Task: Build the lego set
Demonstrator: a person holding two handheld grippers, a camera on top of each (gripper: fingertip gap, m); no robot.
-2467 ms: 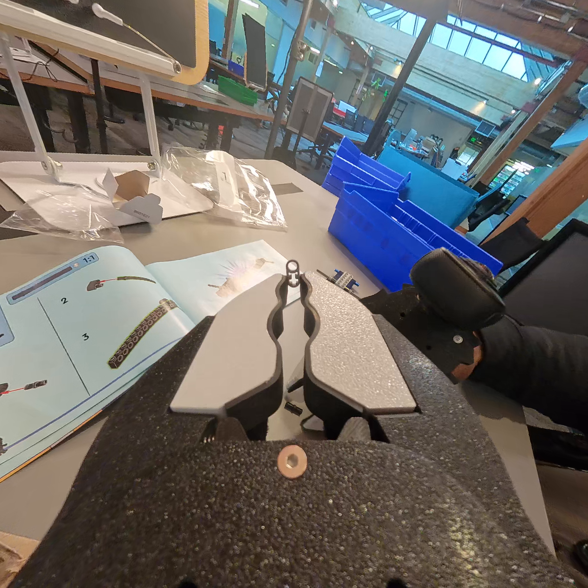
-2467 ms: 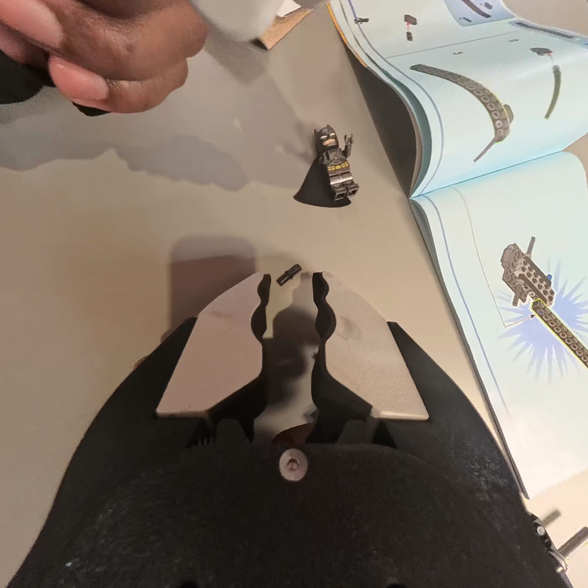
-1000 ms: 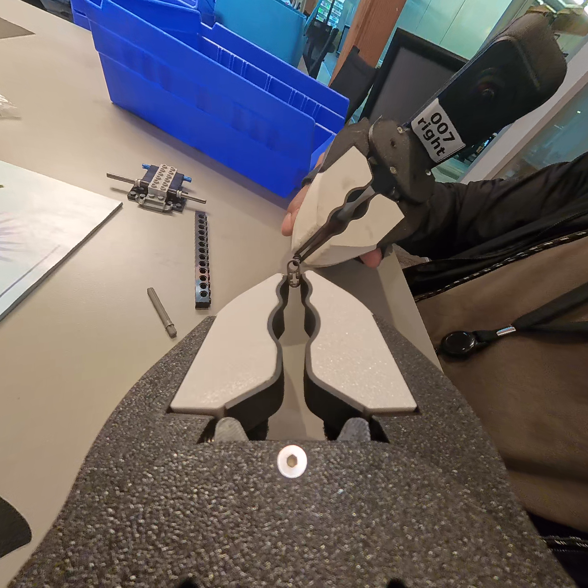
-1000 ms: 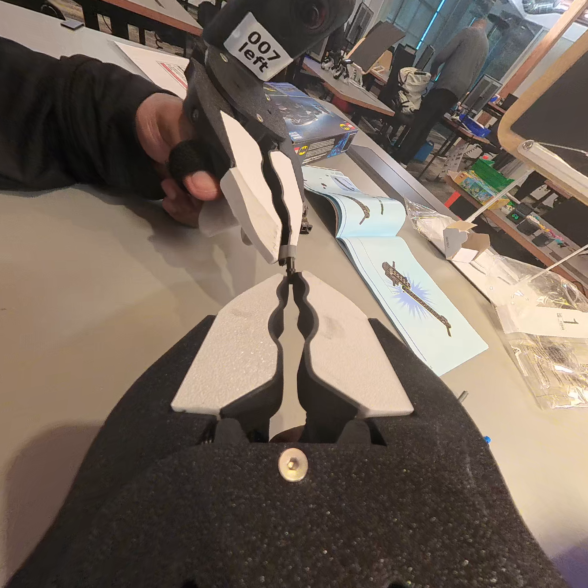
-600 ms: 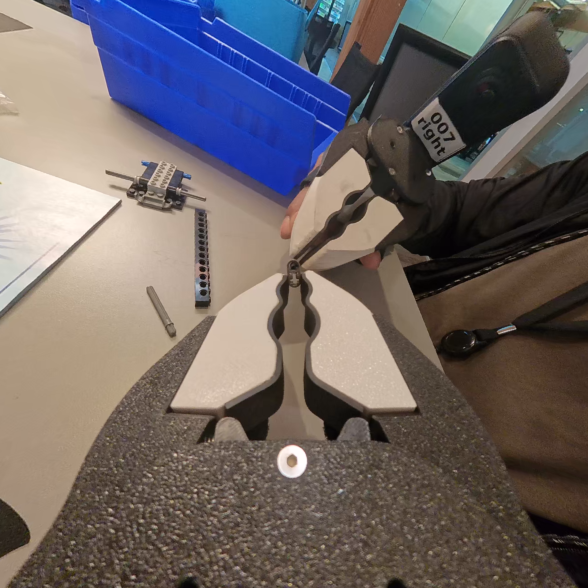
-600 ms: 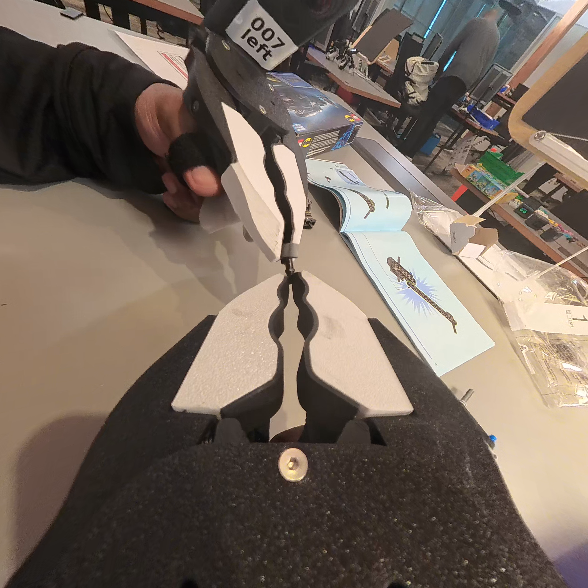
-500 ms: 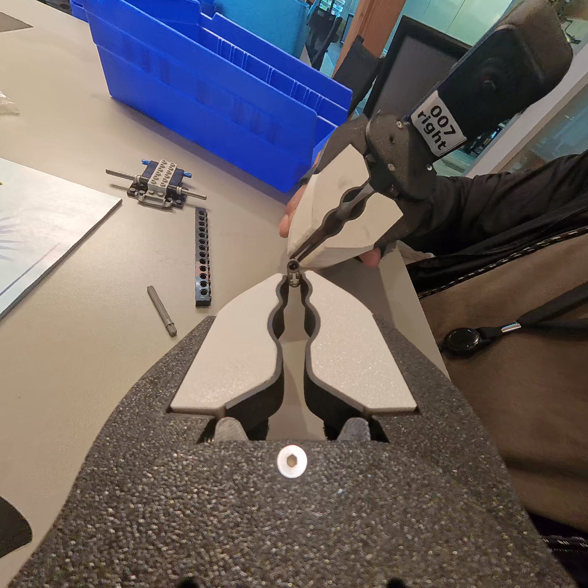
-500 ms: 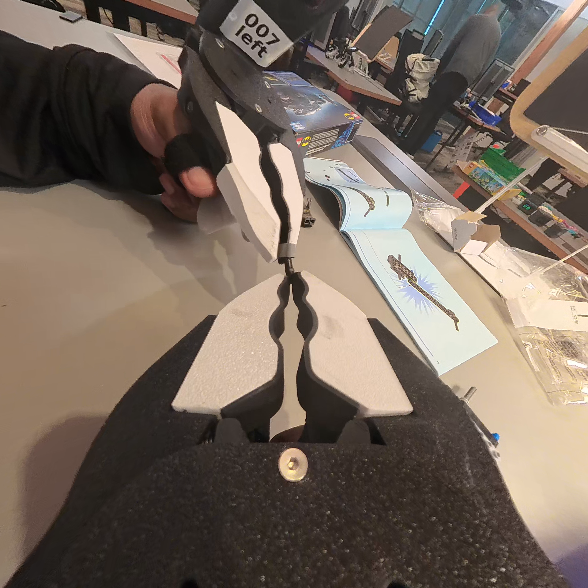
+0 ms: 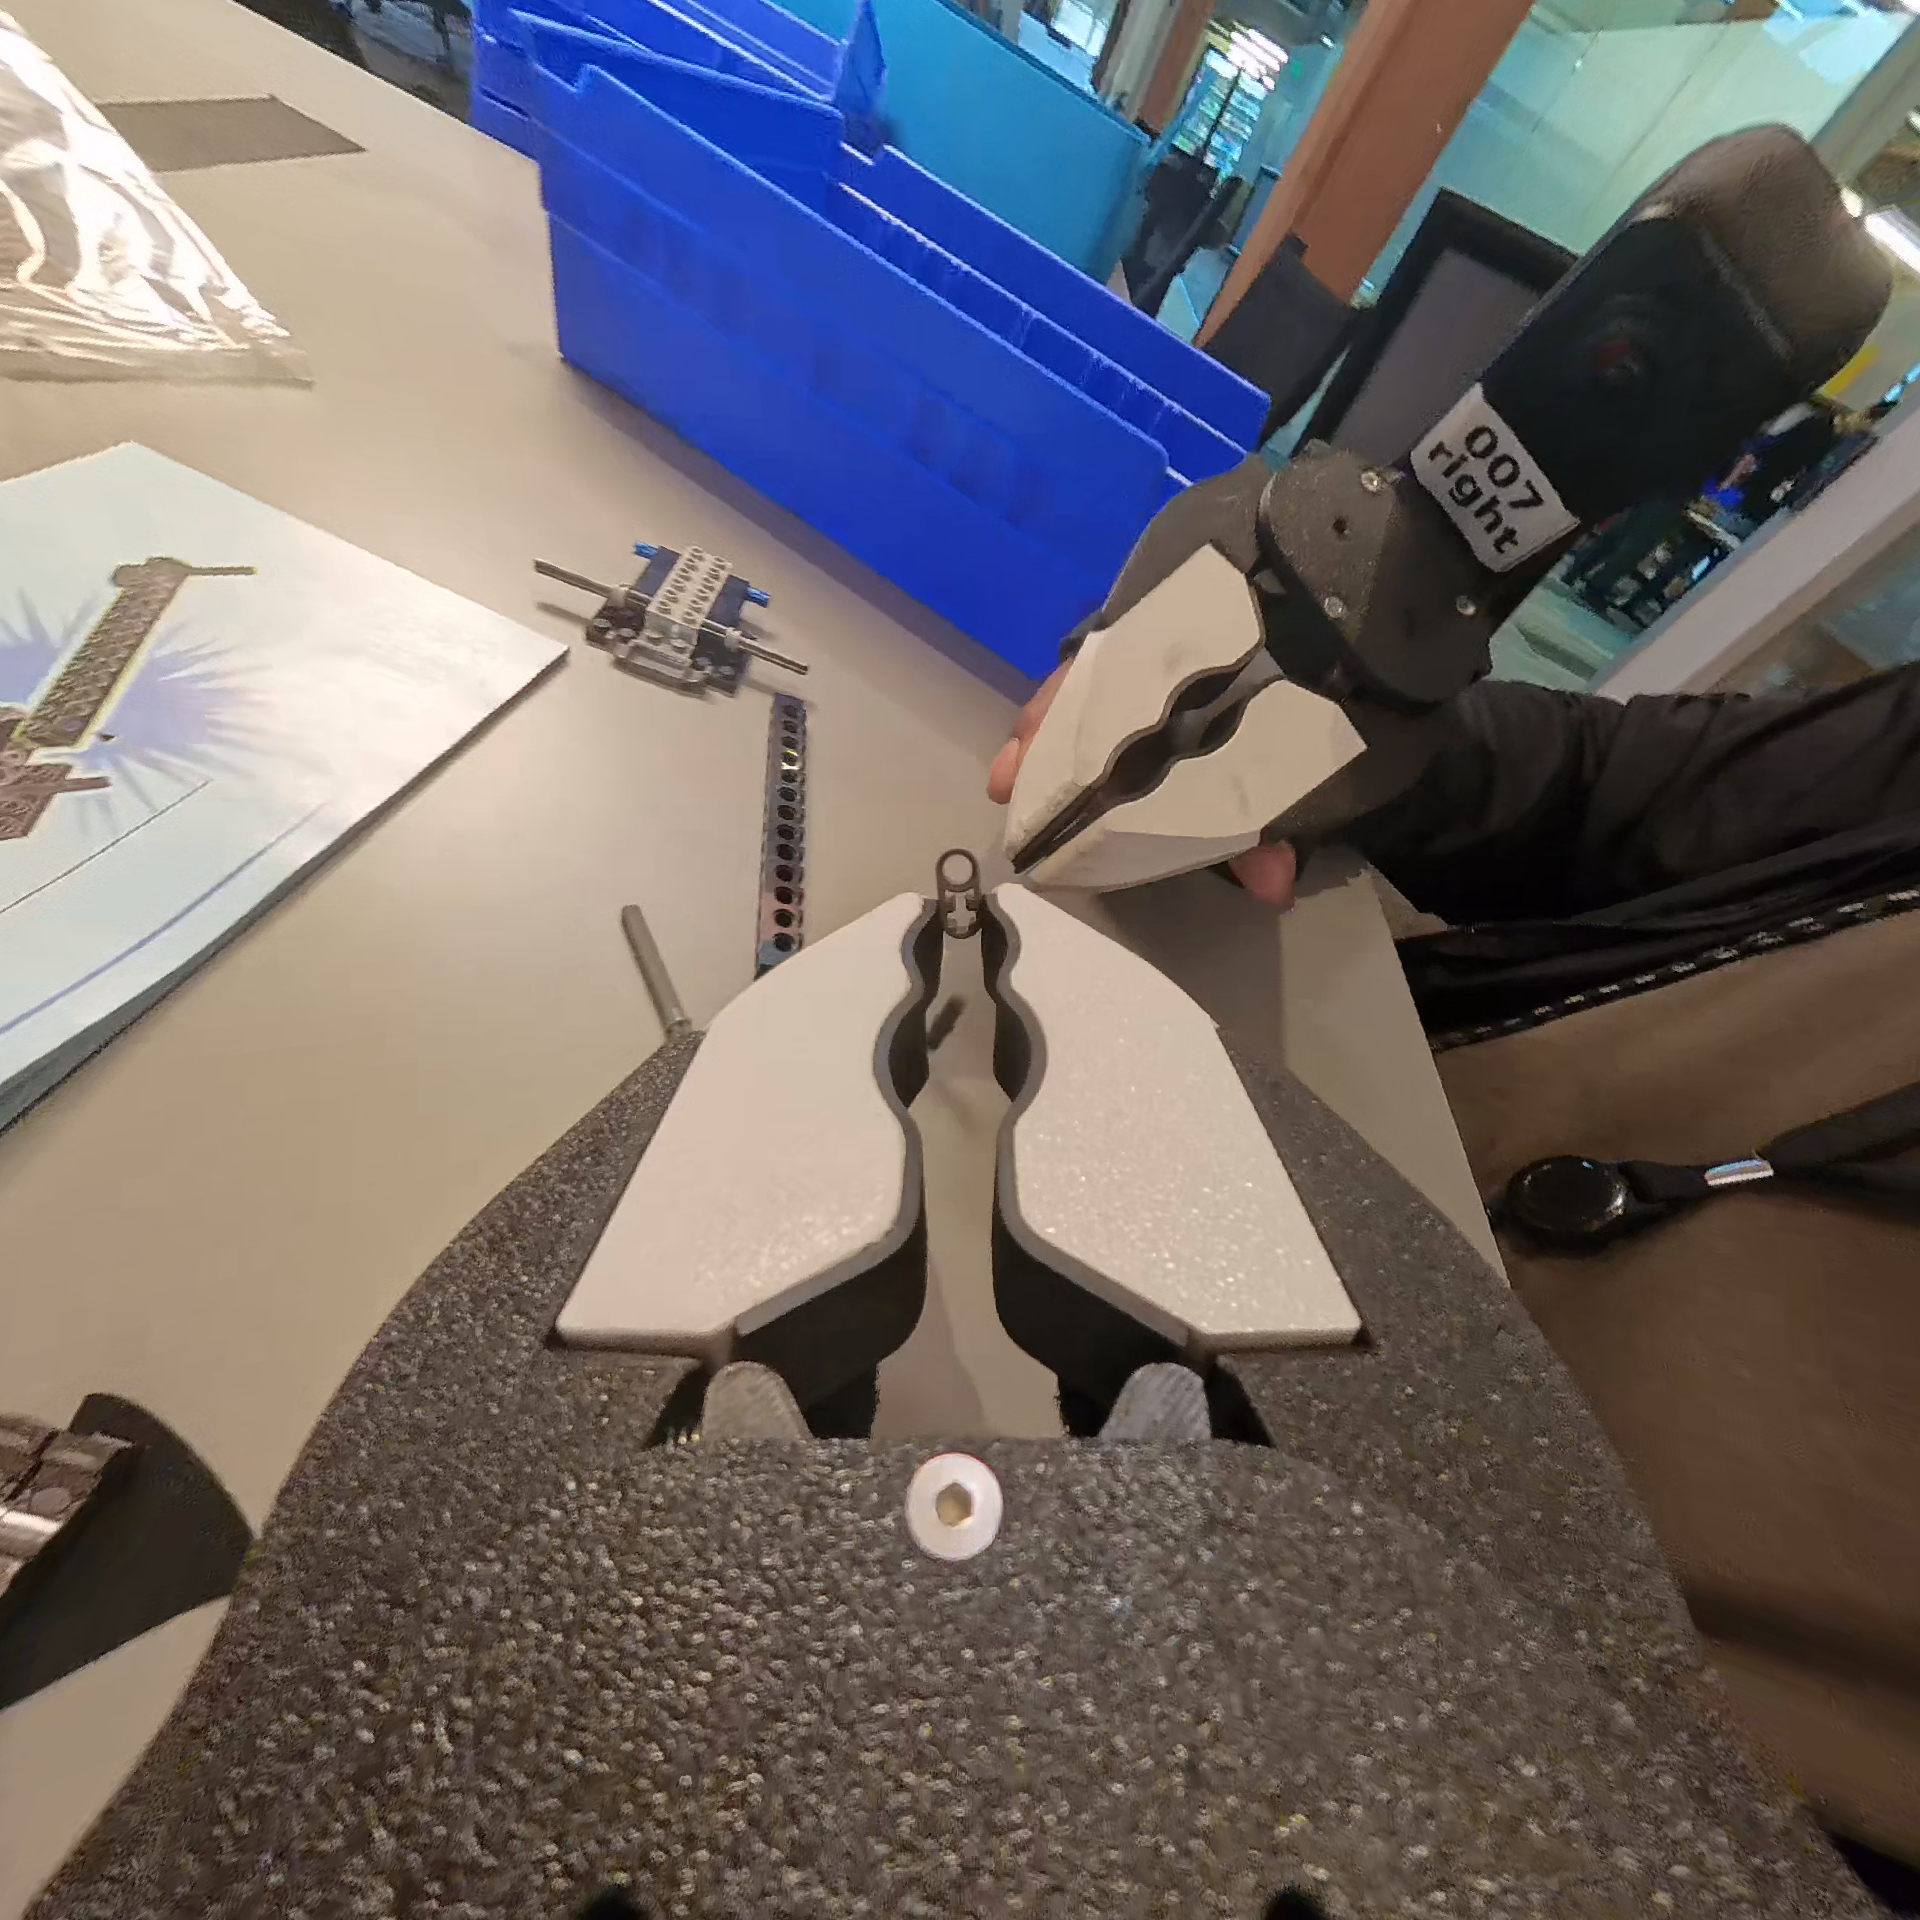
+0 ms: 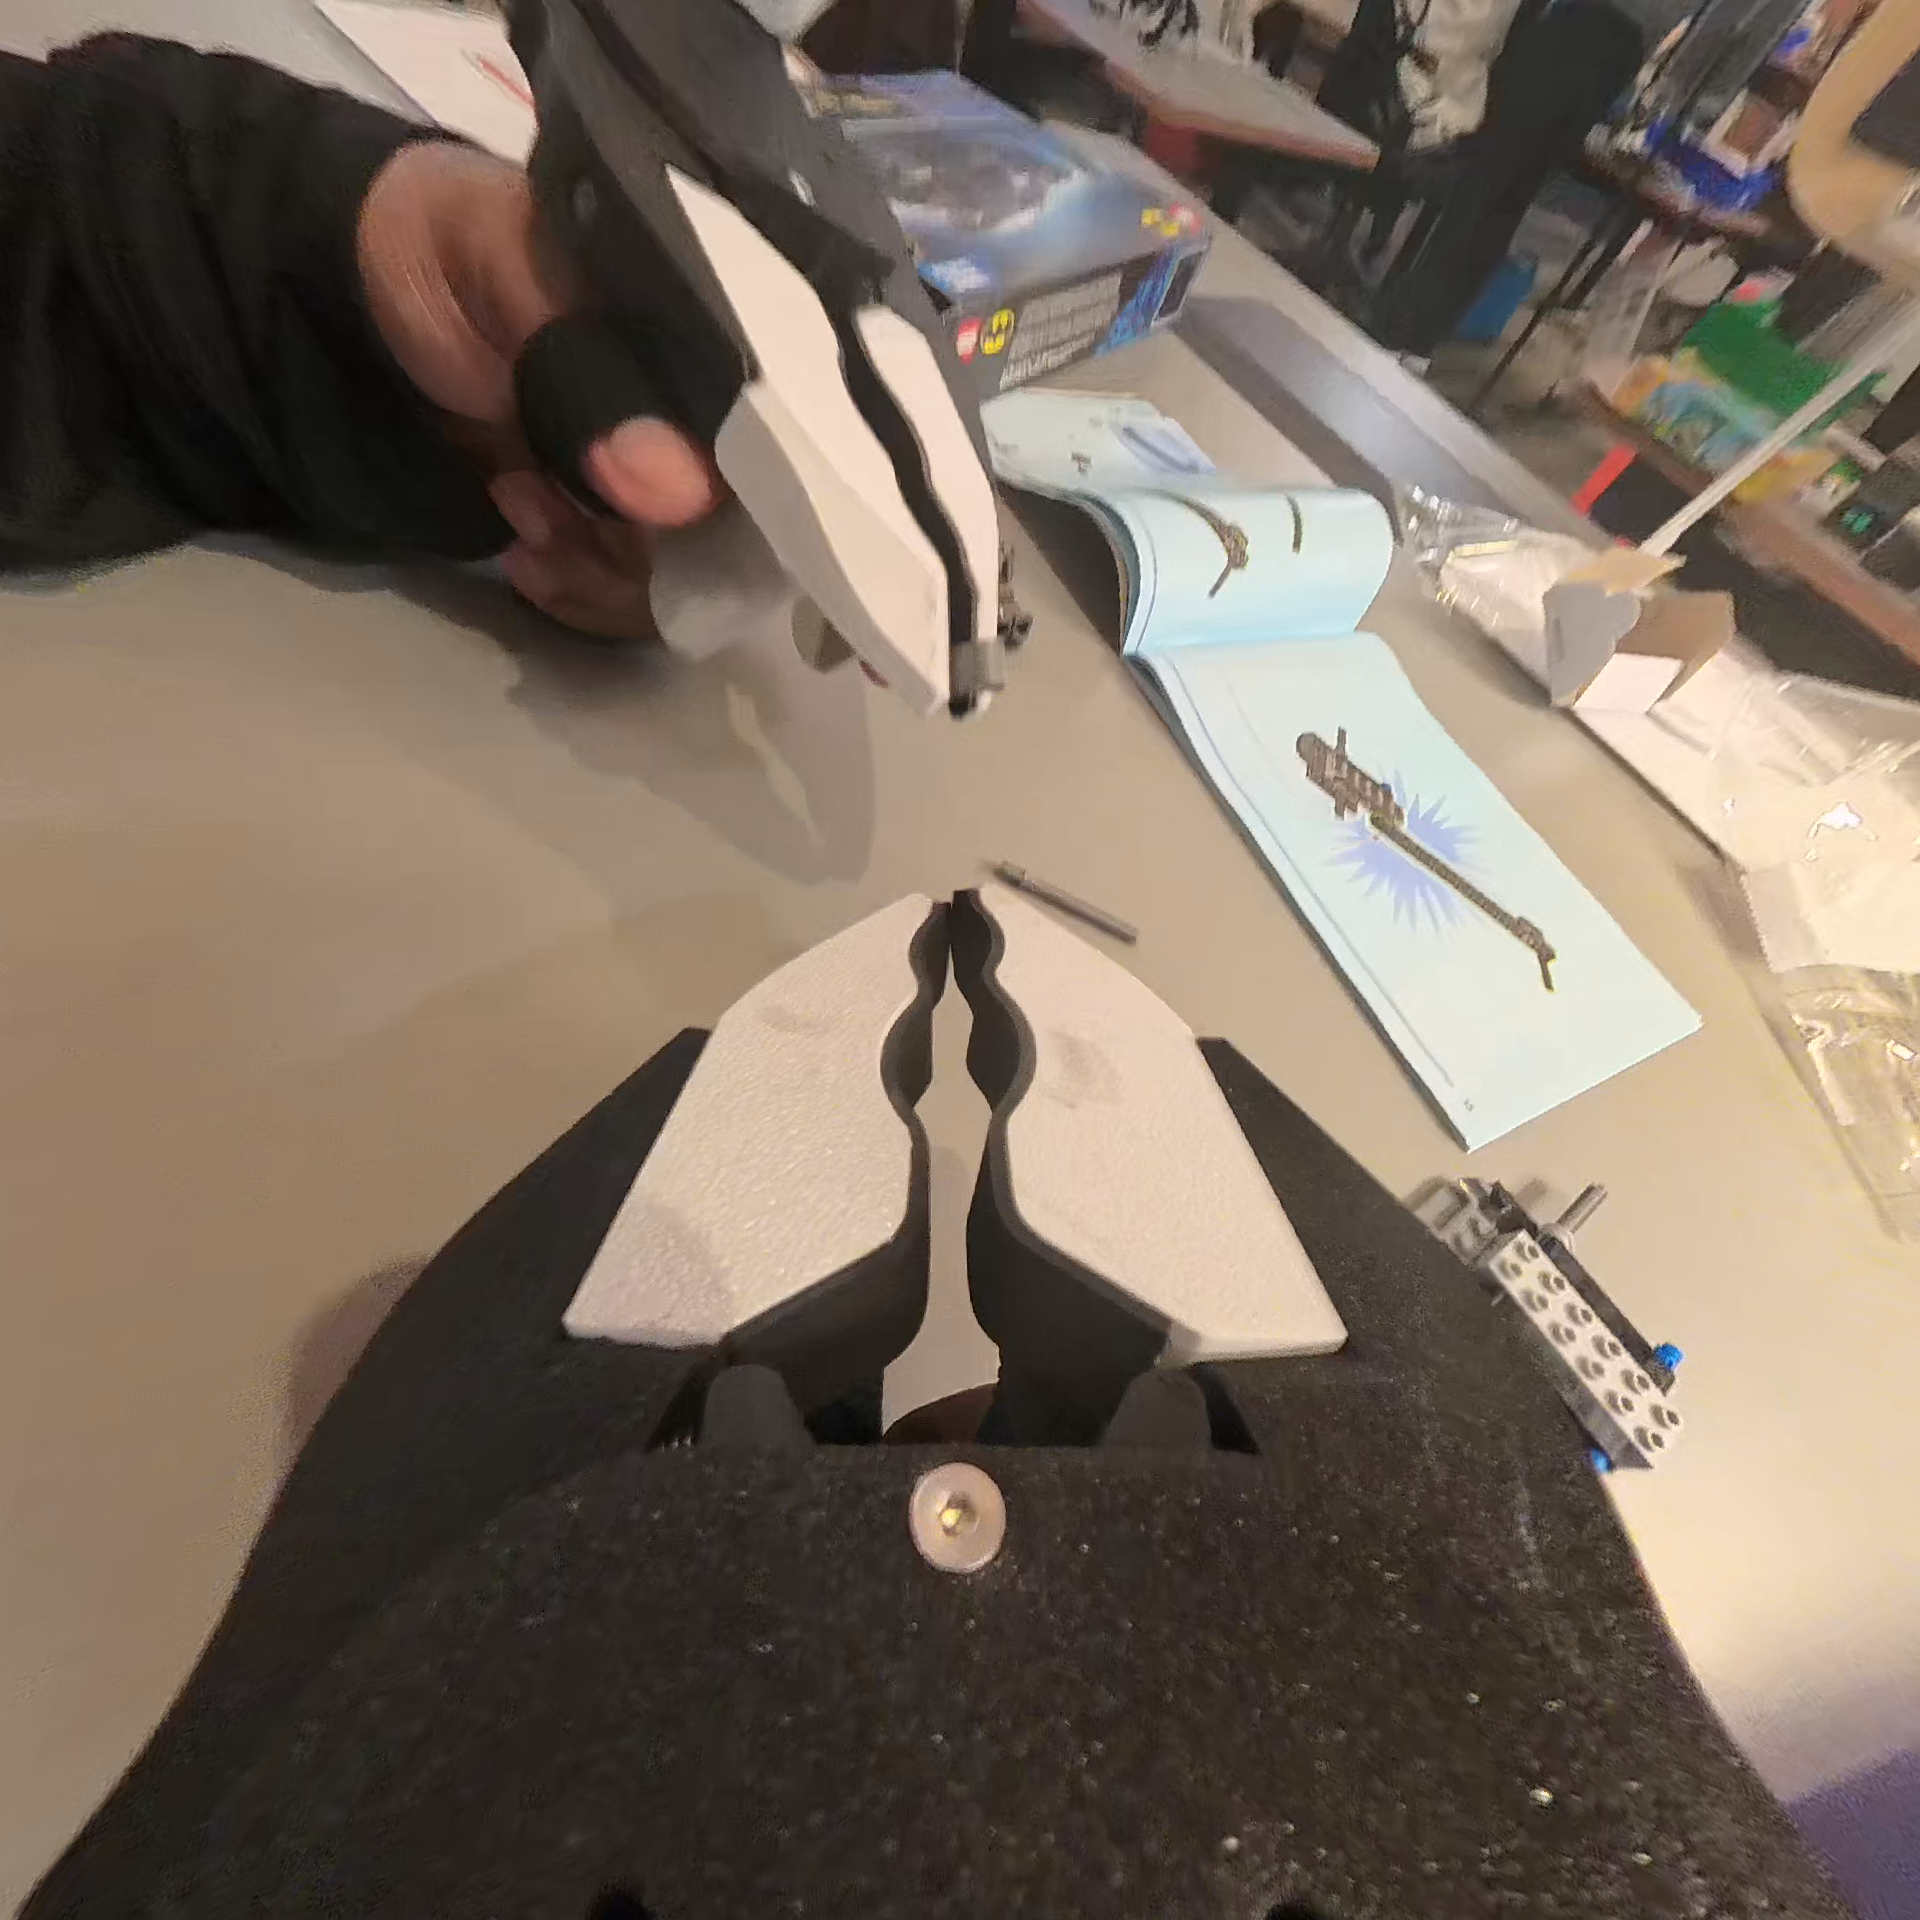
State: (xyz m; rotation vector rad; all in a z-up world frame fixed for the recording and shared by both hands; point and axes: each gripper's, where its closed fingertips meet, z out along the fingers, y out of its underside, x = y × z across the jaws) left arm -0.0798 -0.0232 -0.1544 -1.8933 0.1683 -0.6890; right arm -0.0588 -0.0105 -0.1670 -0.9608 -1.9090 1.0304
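We are pinching a small dark grey connector piece (image 9: 958, 902) in our left gripper (image 9: 961, 920), above the grey table (image 9: 312, 1039). Our right gripper (image 10: 952, 912) is squeezed closed with nothing showing in it, just beside that piece. A tiny black pin (image 9: 943, 1013) is lying on the table below.

place: open-plan workshop | cues: worktables (image 10: 1226, 94), blue bins (image 9: 831, 312), timber posts (image 9: 1382, 135)
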